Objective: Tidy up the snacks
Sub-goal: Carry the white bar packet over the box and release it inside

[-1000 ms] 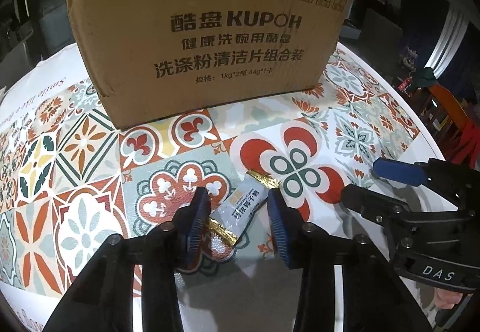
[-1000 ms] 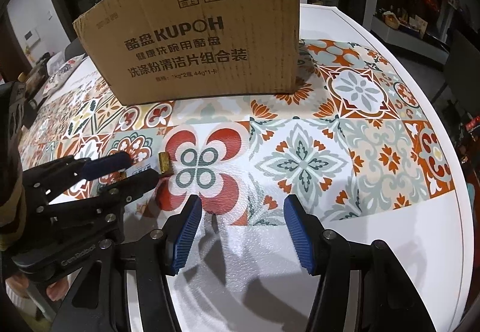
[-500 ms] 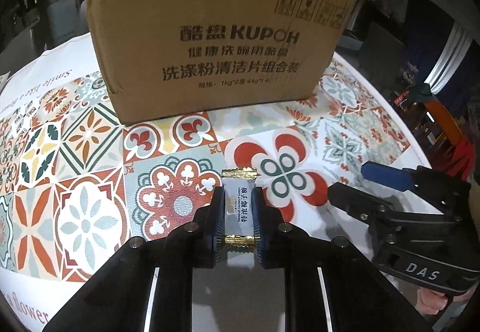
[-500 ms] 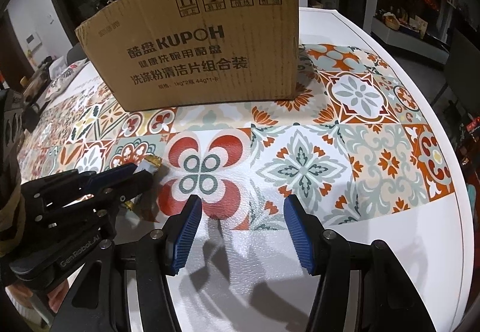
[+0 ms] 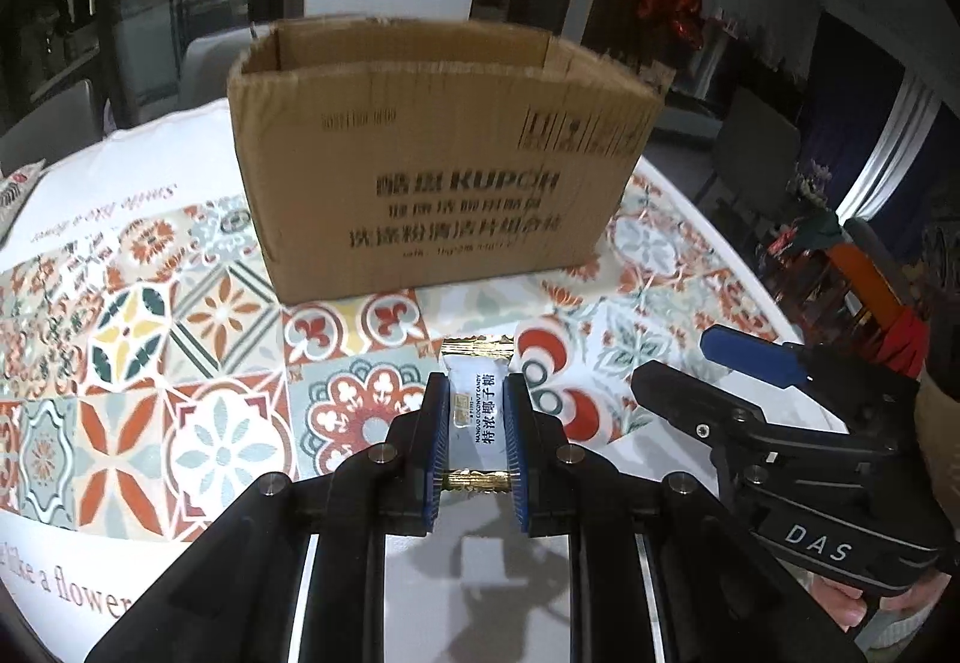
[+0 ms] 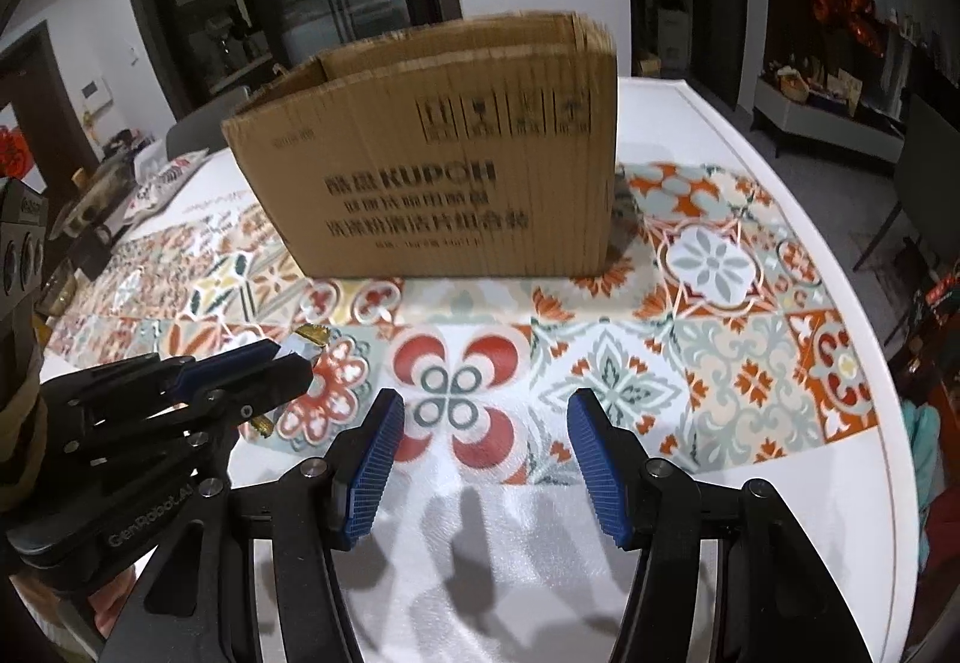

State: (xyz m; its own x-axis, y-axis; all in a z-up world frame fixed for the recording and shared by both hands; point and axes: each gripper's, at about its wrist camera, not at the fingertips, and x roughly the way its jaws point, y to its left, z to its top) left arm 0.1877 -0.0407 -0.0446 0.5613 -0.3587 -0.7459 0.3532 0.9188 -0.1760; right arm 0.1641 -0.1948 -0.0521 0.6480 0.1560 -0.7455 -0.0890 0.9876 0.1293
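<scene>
A small white candy packet (image 5: 477, 411) with gold crimped ends sits clamped between the blue pads of my left gripper (image 5: 476, 393), lifted off the tablecloth. In the right wrist view the same packet (image 6: 303, 342) pokes out of the left gripper (image 6: 288, 363) at the left. My right gripper (image 6: 483, 423) hangs open over the patterned cloth with nothing between its fingers. It also shows in the left wrist view as the right gripper (image 5: 690, 363) at the right. An open brown cardboard box (image 5: 438, 171) stands upright beyond both grippers; the box (image 6: 438, 171) has its top open.
A round white table (image 6: 738, 123) carries a tile-patterned cloth (image 5: 150, 351). Its curved edge runs close on the right. Small items (image 6: 96, 201) lie at the far left of the table. Chairs and dark furniture stand beyond the table.
My left gripper shut on the candy packet, which turned lengthwise between the pads, and lifted it off the cloth. Both grippers rose, so the box's open top now shows.
</scene>
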